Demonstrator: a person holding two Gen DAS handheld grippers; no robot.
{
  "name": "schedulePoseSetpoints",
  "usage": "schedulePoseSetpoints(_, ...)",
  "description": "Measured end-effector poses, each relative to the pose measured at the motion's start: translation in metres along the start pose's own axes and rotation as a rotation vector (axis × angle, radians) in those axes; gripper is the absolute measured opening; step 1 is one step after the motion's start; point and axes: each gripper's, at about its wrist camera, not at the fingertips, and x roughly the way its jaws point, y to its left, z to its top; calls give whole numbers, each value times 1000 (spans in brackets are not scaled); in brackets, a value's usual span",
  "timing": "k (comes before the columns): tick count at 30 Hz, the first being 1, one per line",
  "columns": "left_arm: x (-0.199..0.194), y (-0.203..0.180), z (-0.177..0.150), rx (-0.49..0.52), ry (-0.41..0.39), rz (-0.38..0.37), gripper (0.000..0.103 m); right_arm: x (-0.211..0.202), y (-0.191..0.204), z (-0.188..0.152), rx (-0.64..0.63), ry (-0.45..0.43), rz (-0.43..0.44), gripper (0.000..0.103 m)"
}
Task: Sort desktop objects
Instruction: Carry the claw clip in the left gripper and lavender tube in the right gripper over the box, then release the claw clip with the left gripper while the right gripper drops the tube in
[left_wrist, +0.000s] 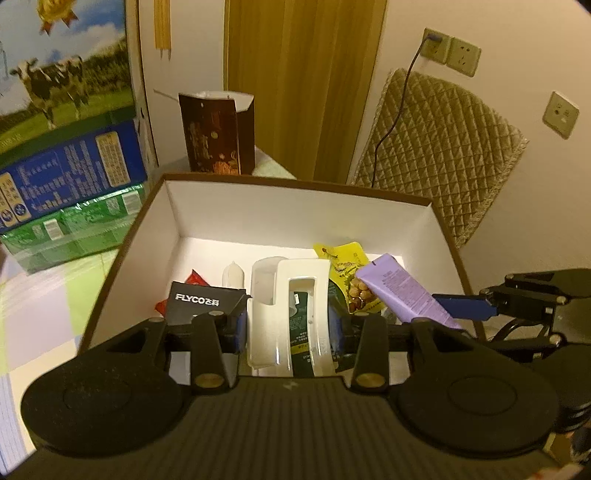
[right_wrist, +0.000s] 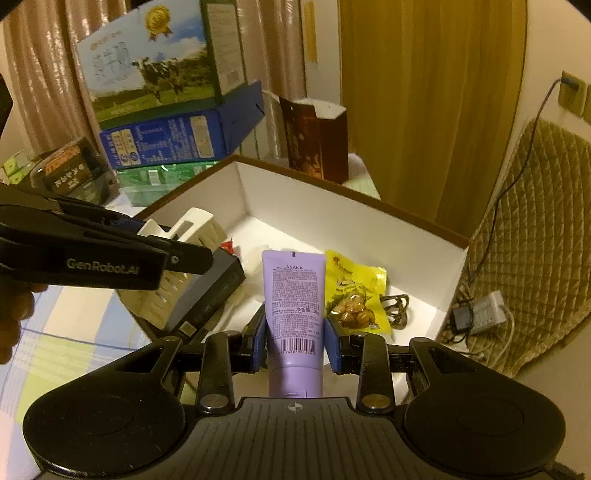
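1. Two grippers hung over one open white-lined box (left_wrist: 303, 206), each already loaded: the left gripper (left_wrist: 290, 325) was clamped on a white plastic holder (left_wrist: 291, 314), and the right gripper (right_wrist: 295, 341) was clamped on a lilac tube (right_wrist: 293, 295)
2. Both held things sat straight between their own blue pads, long axis running forward along the fingers and pointing down toward the box floor; the tube's cap end faced the right wrist camera and its flat crimped end led the way
3. Judged from the two views, the deciding relation was side by side: the holder was over the left part of the box above a black carton (left_wrist: 207, 301), the tube over the right part above a yellow snack pouch (right_wrist: 356, 291), so neither hand needed to cross the other to set its load down
4. Already lying in the box were the carton, the pouch, a red sachet (left_wrist: 195, 277) and a dark tangled item (right_wrist: 395, 306) by the right wall
5. Readable writing: "FLYCO" on the carton, "ASAKA" on the tube above fine print and a barcode, and "GenRobot.AI" on the left gripper's arm as seen from the right wrist
6. Milk cases (right_wrist: 155, 70) printed with cows stood behind the box; their small text could not be read
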Motion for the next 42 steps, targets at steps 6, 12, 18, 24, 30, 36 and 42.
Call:
schedulePoseSetpoints(6,31,6,2,-3,59,-2,36,24,-5,4,18,39,6,31)
schedulePoseSetpoints(12,57,14,-2,-5,117,11,36,40,-14,6,32,69,5,31)
schedulePoseSetpoints(18,77,19,-3,-5,164,18,36,49,-20,9,41,83,0,30)
schedulePoseSetpoints(24,87,18,-2,6,186,19,36,54,-23,11,48,89,0,30)
schedulePoseSetpoints(30,93,19,-1,3,198,13,36,59,-25,12,53,97,2,31)
schedulePoseSetpoints(36,91,20,-1,3,191,3,38,60,-24,14,58,100,7,31)
schedulePoseSetpoints(42,78,23,5,8,152,14,50,61,-21,12,59,108,14,31)
